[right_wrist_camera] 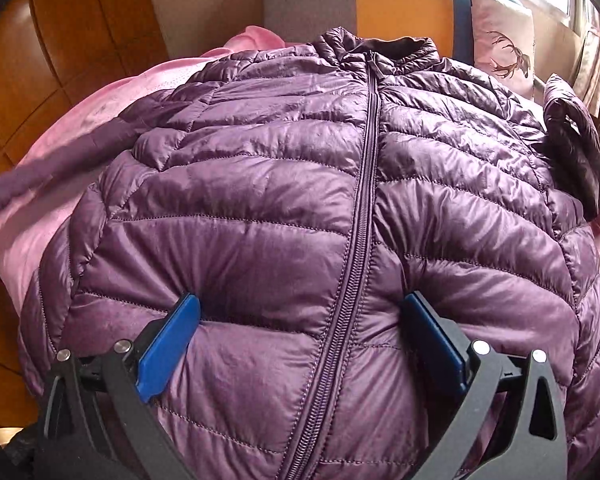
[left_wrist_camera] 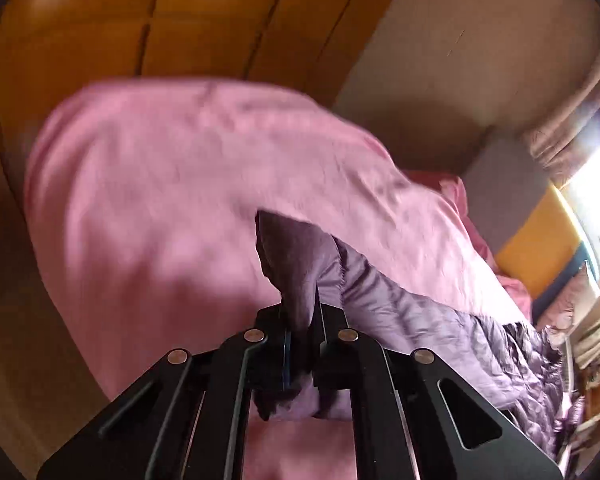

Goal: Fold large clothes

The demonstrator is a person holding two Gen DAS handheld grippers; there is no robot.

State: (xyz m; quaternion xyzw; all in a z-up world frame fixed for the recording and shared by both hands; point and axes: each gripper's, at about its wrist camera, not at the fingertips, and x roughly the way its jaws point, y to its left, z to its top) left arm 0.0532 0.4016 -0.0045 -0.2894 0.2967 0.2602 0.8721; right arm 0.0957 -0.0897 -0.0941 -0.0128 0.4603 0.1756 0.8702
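Observation:
A purple quilted puffer jacket (right_wrist_camera: 300, 184) lies front up and zipped on a pink sheet (right_wrist_camera: 40, 224), collar at the far end. My right gripper (right_wrist_camera: 300, 312) is open, its blue pads (right_wrist_camera: 168, 344) pressed down on the jacket's lower front on either side of the zipper. The jacket's left sleeve (right_wrist_camera: 60, 164) stretches out to the left. My left gripper (left_wrist_camera: 300, 320) is shut on the end of that sleeve (left_wrist_camera: 296, 264) and holds it above the pink sheet (left_wrist_camera: 160, 200). The right sleeve (right_wrist_camera: 572, 144) lies folded at the far right.
A wooden floor (right_wrist_camera: 80, 40) lies to the left of the bed. A grey and orange headboard (right_wrist_camera: 380, 4) stands behind the collar, with a pale cushion (right_wrist_camera: 500, 28) bearing a deer print. A window and curtain (left_wrist_camera: 580, 120) are on the right.

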